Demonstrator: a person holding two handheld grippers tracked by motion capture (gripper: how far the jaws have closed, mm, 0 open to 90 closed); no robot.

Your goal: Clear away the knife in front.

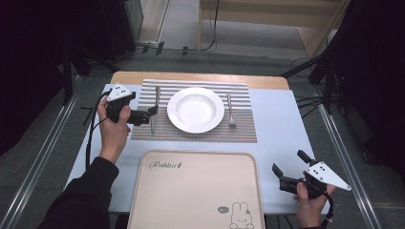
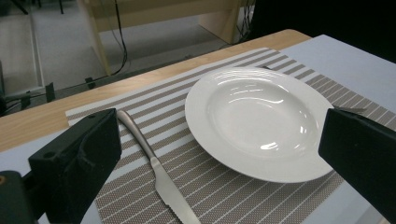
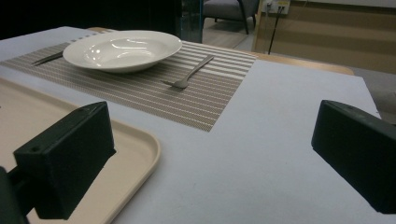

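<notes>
While the beige tray (image 1: 191, 191) lies nearest, the striped placemat (image 1: 239, 129) beyond carries the white plate (image 1: 196, 109), with the knife (image 1: 154, 110) at its left beside the left gripper (image 1: 152, 110), jaws apart, and the right gripper (image 1: 288, 168) open near right.

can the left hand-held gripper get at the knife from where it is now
Probably yes. The left hand-held gripper is open right beside the knife, which lies flat on the striped placemat with nothing over it; the white plate sits apart to one side.

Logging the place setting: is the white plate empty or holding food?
Empty: the white plate shows a bare glossy bowl.
</notes>
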